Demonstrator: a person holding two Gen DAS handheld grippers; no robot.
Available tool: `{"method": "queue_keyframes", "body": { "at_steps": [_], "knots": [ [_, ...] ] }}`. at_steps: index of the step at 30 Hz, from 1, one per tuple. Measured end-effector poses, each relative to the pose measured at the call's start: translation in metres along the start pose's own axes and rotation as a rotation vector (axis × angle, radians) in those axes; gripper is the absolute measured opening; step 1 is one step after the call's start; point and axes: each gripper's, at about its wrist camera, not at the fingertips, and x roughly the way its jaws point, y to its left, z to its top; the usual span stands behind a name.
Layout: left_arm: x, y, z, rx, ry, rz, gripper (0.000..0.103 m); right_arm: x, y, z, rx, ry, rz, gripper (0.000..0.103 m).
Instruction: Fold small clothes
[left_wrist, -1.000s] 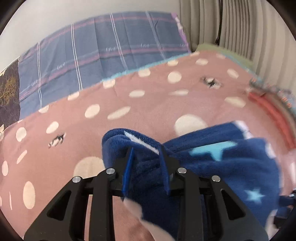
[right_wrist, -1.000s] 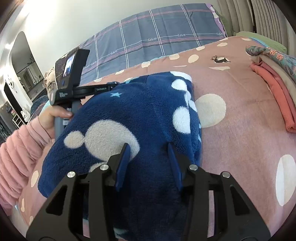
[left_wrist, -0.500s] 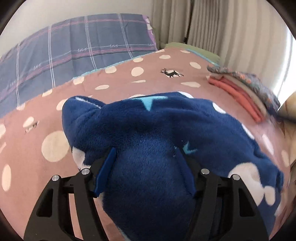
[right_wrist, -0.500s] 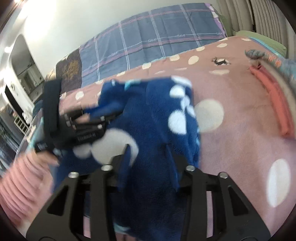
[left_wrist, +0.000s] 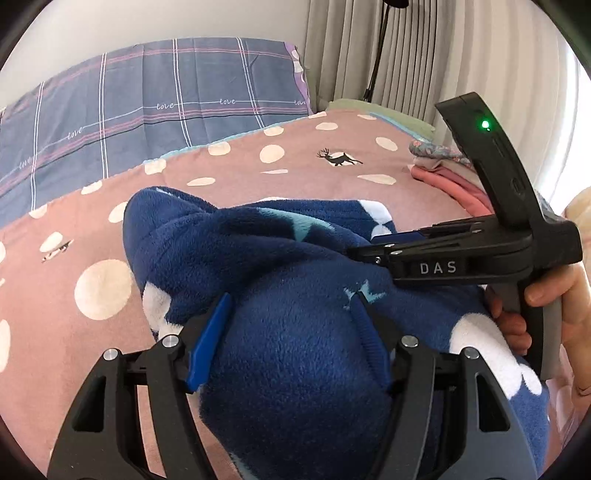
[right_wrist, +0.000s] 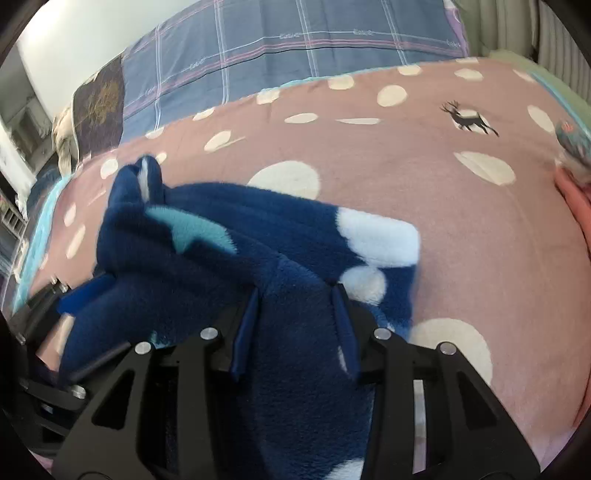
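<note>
**Left claw lets go as the fold settles; right claw swings across**

Nearest the left wrist camera, the left gripper (left_wrist: 291, 332) stands released: its jaws have spread apart within the last second, from a pinch on a fold of the navy fleece garment (left_wrist: 303, 354) to a wide stance. The plush bulges up between the blue pads (left_wrist: 210, 343) and may brush them, but nothing looks clamped. I read this as the folded edge having been laid down, so the left hand's part in this fold looks finished.

In the right wrist view, the right gripper (right_wrist: 299, 325) stands with its jaws partly closed, and fleece (right_wrist: 258, 266) fills the gap. The pads seem to press into the pile, so I take it as still grasping the cloth. Its view is motion-blurred and has shifted sideways since half a second ago, so it seems to be carrying its part of the cloth over.

The garment lies bunched on the pink polka-dot blanket (left_wrist: 66, 258), doubled over but lumpy, so smoothing probably remains.

The left view alone shows the right gripper (left_wrist: 384, 245) from the side, nose into the fleece, with the person's hand (left_wrist: 546, 306) on its grip, and the stack of folded clothes (left_wrist: 447, 173) well apart. The right view alone shows the left gripper's pad (right_wrist: 85, 291) at the garment's near-left edge. Farthest back lies the plaid bedding (right_wrist: 295, 48).
</note>
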Motion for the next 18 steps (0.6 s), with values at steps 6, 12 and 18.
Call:
{"method": "queue_keyframes", "body": {
  "at_steps": [6, 12, 18],
  "knots": [
    [-0.039, -0.014, 0.007, -0.023, 0.017, 0.068, 0.066, -0.014, 0.005, -0.002, -0.018, -0.04, 0.006, 0.042],
    [-0.108, -0.017, -0.032, 0.031, -0.013, -0.105, 0.067, -0.1, 0.011, -0.04, -0.065, -0.174, -0.013, 0.043],
    [-0.072, -0.016, -0.075, -0.034, 0.044, -0.065, 0.08, -0.116, 0.018, -0.116, -0.082, -0.179, -0.028, 0.063]
  ]
}}
